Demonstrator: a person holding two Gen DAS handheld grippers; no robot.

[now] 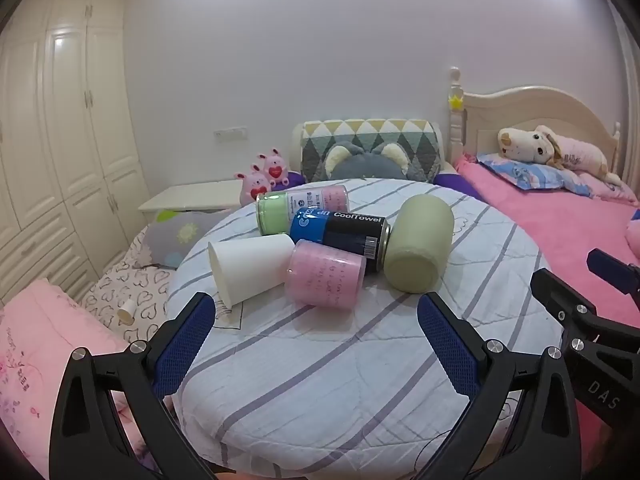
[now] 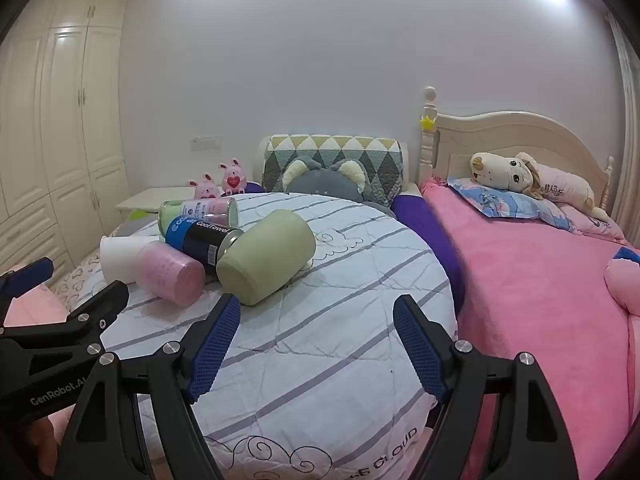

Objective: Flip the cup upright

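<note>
A white paper cup (image 1: 250, 266) lies on its side on the round striped surface (image 1: 340, 360), its mouth toward the front left; it also shows in the right wrist view (image 2: 120, 258). Beside it lie a pink cup (image 1: 324, 274) (image 2: 172, 272), a blue-black CoolTowel can (image 1: 340, 234) (image 2: 200, 242), a green-pink jar (image 1: 302, 208) (image 2: 198, 212) and an olive green cup (image 1: 418, 248) (image 2: 266, 258), all on their sides. My left gripper (image 1: 312, 320) is open and empty, just in front of the pile. My right gripper (image 2: 316, 320) is open and empty, right of the olive cup.
A pink bed (image 2: 540, 280) with a plush dog (image 2: 528, 176) lies to the right. A patterned cushion (image 1: 370, 152) and grey plush sit behind the round surface. A white wardrobe (image 1: 60, 140), a nightstand (image 1: 192, 196) and pink bunnies (image 1: 264, 178) stand at the left.
</note>
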